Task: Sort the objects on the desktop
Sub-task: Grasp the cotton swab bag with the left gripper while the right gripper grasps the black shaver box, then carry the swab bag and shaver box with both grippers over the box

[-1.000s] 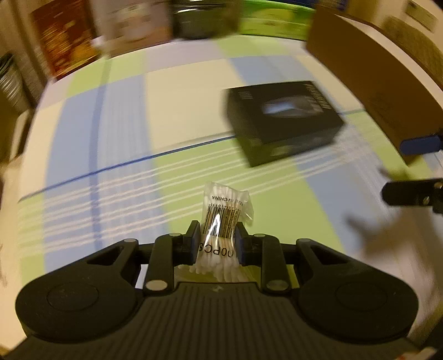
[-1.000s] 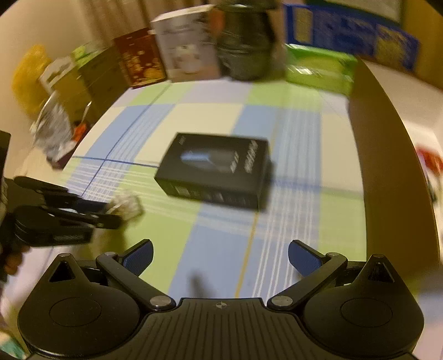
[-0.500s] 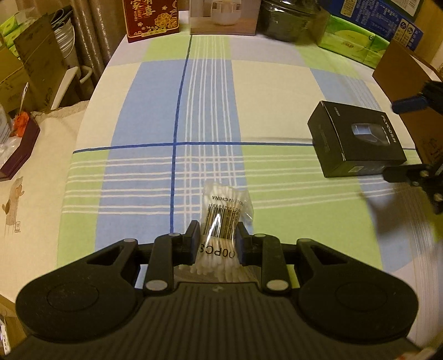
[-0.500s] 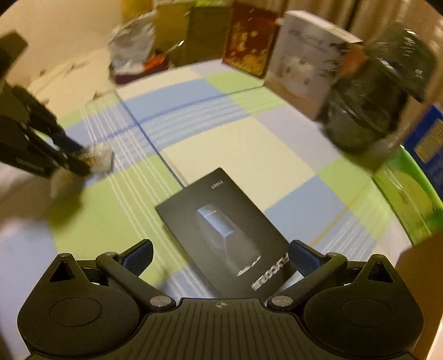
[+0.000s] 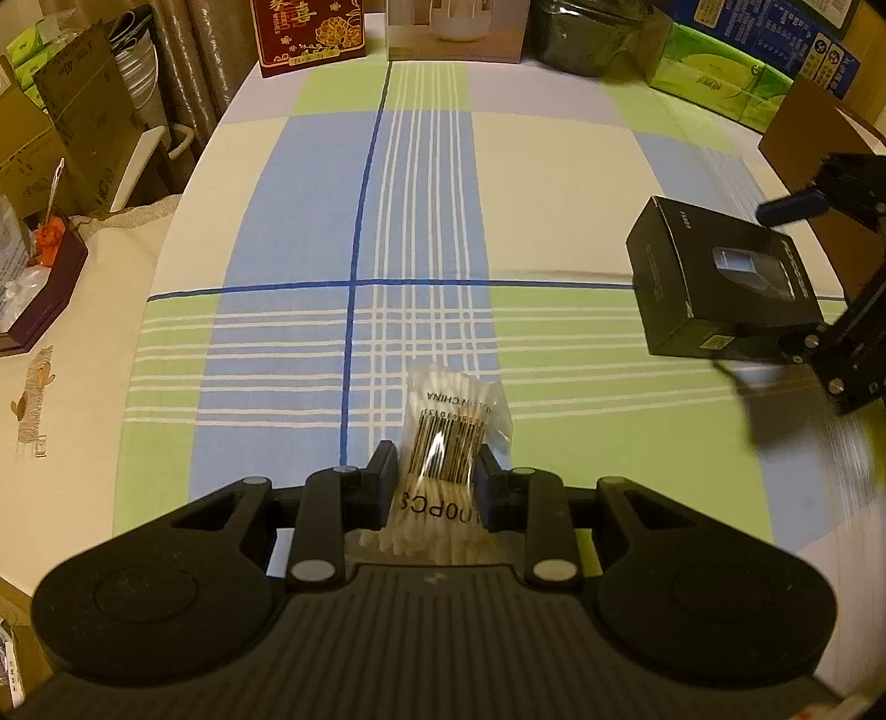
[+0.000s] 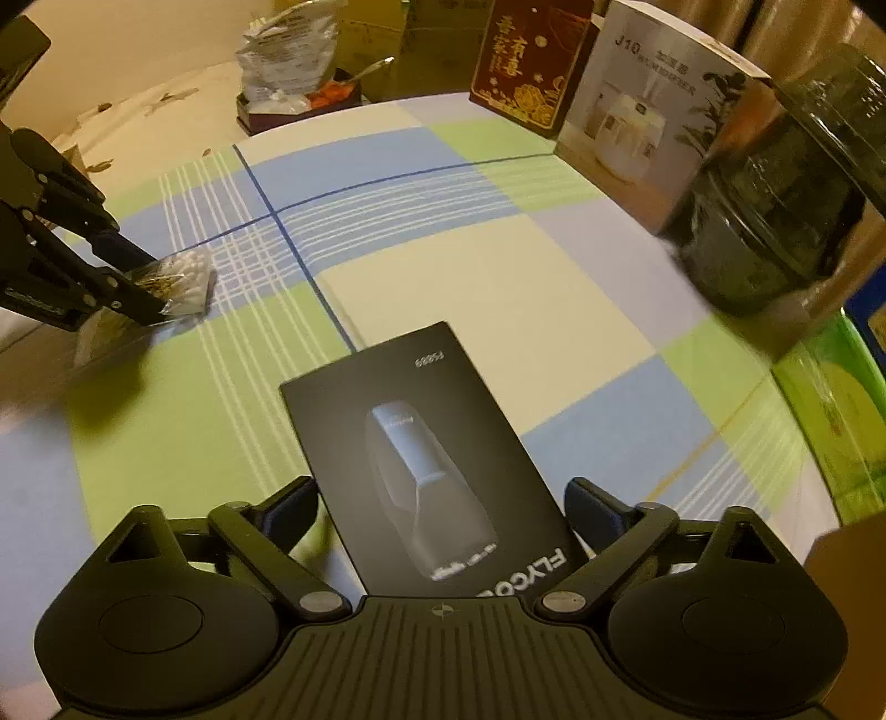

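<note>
My left gripper (image 5: 437,465) is shut on a clear bag of cotton swabs (image 5: 451,426) and holds it just above the checked tablecloth (image 5: 554,183). The right wrist view shows that bag (image 6: 177,277) at the far left, in the left gripper (image 6: 127,282). A black shaver box (image 6: 421,454) lies flat on the cloth. My right gripper (image 6: 440,501) straddles its near end, jaws closing, a blue pad on each side with a thin gap to the box edges. From the left wrist, the box (image 5: 720,288) and right gripper (image 5: 792,277) are at the right.
Along the table's far edge stand a red gift box (image 5: 310,27), a white humidifier box (image 5: 454,27), a dark jar (image 5: 581,39) and green tissue packs (image 5: 714,83). A brown cardboard box (image 5: 819,127) is at the right. A cluttered tray (image 5: 39,293) sits off the left side.
My right gripper has rolled and come down over the black box, and its jaws have narrowed around it. The left gripper still holds the swab bag and has swung a little.
</note>
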Tool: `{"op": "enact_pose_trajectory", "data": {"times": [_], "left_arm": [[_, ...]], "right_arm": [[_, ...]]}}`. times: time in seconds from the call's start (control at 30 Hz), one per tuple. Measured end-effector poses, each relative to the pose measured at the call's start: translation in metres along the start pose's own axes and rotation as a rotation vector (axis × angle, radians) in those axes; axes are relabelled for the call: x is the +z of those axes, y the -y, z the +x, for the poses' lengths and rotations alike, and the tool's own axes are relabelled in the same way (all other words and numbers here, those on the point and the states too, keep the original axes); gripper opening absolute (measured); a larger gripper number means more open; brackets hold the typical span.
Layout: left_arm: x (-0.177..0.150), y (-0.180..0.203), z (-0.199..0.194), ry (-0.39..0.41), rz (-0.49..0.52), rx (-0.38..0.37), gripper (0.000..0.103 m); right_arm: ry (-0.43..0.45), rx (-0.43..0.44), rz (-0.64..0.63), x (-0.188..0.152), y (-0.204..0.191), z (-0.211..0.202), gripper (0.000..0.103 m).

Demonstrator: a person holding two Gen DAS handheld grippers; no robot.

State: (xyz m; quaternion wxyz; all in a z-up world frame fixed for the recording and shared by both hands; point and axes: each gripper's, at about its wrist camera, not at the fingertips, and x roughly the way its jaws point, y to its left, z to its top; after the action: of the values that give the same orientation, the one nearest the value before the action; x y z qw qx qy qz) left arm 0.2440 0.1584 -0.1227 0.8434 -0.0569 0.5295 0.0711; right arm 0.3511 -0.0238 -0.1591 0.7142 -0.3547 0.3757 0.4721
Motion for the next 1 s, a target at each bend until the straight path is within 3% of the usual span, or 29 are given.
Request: {"op": "enact_pose_trajectory", "data": {"times": [0.23, 0.67, 1.0], "left_arm": [[0.002, 0.001, 0.001, -0.004, 0.003, 0.007, 0.025], [-0.002, 0.001, -0.001, -0.003, -0.005, 0.006, 0.025], [-0.004, 0.002, -0.001, 0.000, -0.009, 0.006, 0.028]], "right_arm": [[-0.012, 0.014, 0.167, 0.001, -0.013, -0.011, 0.081], [-0.071, -0.009, 0.433, -0.012, -0.070, -0.037, 0.080], [-0.010, 0.001, 0.492, -0.016, -0.085, -0.039, 0.086]]}}
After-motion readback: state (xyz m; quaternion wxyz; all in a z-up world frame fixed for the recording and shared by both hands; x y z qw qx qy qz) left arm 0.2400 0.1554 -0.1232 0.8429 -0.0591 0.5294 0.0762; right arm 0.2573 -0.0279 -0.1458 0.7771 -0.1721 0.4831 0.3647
